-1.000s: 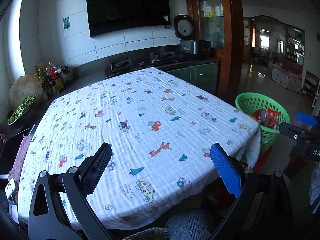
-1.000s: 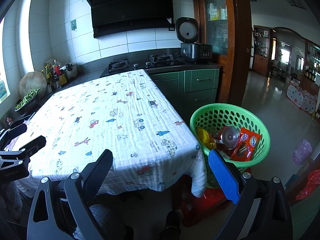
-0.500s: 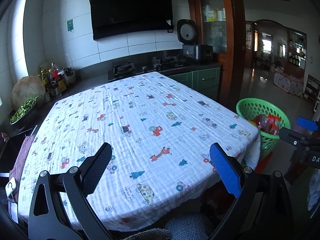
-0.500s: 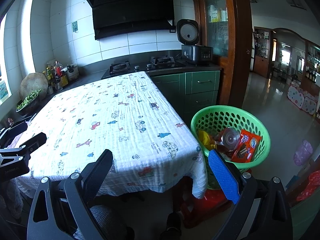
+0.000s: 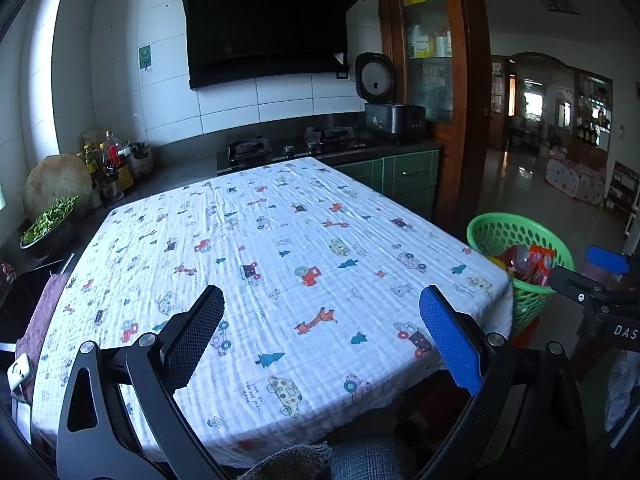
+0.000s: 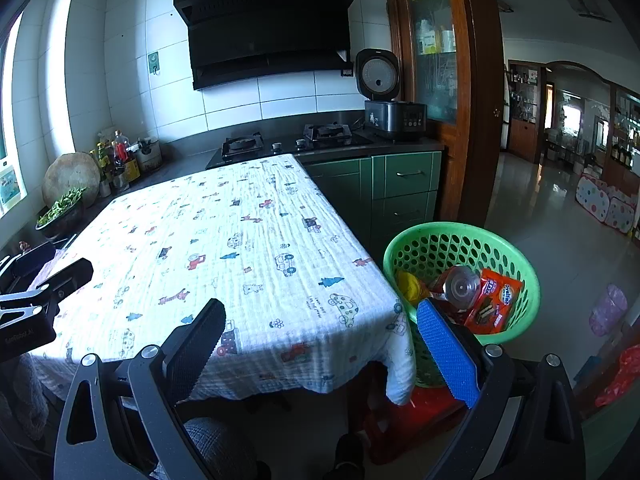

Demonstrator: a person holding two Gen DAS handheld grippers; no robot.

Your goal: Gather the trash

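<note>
A green basket beside the table's right corner holds the collected trash, just beyond the blue finger of the empty right gripper, its jaws spread wide. Inside lie a red snack packet, a clear plastic bottle and a yellow wrapper. The left gripper, also wide apart and empty, hovers over the patterned tablecloth.
</note>
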